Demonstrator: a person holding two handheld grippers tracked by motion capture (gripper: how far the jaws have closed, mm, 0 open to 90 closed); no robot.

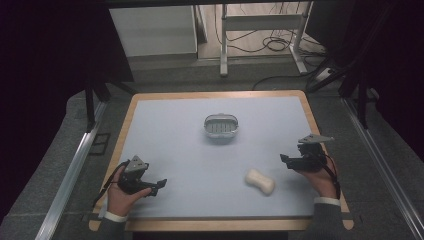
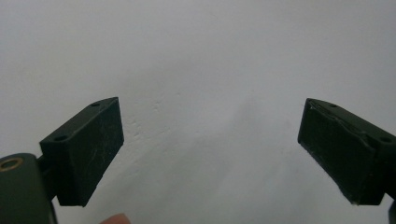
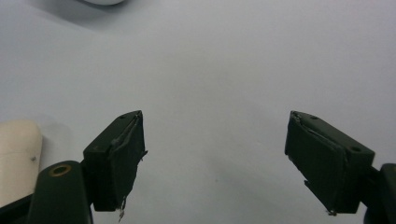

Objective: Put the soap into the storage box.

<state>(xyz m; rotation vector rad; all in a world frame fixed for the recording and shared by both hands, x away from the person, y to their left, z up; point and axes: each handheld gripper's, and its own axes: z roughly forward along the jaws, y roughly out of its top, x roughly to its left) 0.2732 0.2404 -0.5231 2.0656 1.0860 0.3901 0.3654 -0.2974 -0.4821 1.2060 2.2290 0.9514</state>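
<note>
A cream, waisted bar of soap [image 1: 260, 181] lies on the pale blue table top at front right. Its rounded end shows at the left edge of the right gripper view as the soap [image 3: 16, 154]. A small oval soap dish [image 1: 221, 126] with a ribbed insert stands near the middle of the table. My right gripper [image 1: 286, 161] hovers open just right of the soap; its jaws [image 3: 212, 158] are wide apart over bare table. At the front left my left gripper [image 1: 159, 185] is held open, jaws [image 2: 210, 149] spread with nothing between them.
The table [image 1: 165, 125] has a wooden rim and sits on grey flooring. Metal rails [image 1: 75, 165] run along both sides. A white frame and loose cables [image 1: 270, 42] lie beyond the far edge. A pale curved edge, the dish [image 3: 102, 2], shows at the top of the right gripper view.
</note>
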